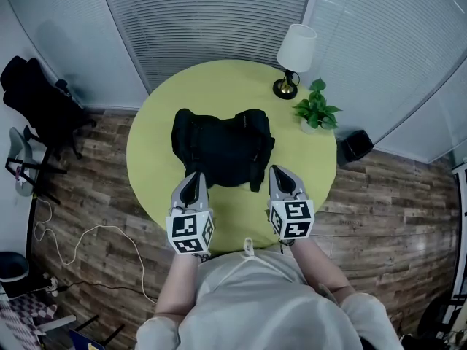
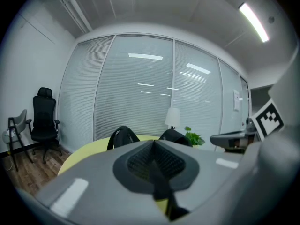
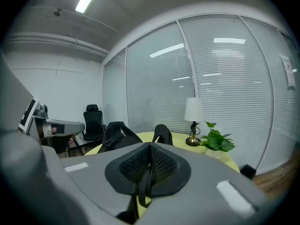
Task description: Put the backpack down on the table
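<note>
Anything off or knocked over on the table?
Nothing stands out. Backpack lies on the table; lamp and plant stand upright. Left hand-held gripper and right hand-held gripper are each shut on a thin black strap.

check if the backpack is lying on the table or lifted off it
Lying on the table: the head view shows the backpack slumped flat on the round table.

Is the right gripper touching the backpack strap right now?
Touching. The right gripper view shows the right gripper shut, with the black backpack strap pinched between its pads and hanging below them.
</note>
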{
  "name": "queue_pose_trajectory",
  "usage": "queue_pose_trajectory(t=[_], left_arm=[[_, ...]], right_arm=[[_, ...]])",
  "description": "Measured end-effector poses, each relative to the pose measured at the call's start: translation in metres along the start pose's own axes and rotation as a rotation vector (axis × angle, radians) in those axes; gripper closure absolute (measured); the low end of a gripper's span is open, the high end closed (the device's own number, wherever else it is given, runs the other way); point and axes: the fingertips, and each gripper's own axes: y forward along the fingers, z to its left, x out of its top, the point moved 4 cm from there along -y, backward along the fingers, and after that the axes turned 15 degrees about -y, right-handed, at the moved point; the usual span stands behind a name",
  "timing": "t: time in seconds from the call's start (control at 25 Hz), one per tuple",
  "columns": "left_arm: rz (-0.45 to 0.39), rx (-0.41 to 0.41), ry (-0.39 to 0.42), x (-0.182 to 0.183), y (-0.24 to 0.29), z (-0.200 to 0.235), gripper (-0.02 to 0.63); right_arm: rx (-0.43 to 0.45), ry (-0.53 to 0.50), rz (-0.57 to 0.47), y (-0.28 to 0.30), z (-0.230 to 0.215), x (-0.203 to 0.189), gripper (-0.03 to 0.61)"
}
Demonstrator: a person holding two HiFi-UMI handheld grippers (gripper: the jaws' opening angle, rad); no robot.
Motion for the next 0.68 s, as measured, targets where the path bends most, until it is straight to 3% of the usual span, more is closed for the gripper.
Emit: queue_pose_trajectory(t=[0.68], left_arm=[[0.002,0.012,-0.015,-0.003,0.015,-0.001,0.607]], right_arm=[[-0.002,-0.026,-0.005,0.01,-0.011,-0.001,0.581]])
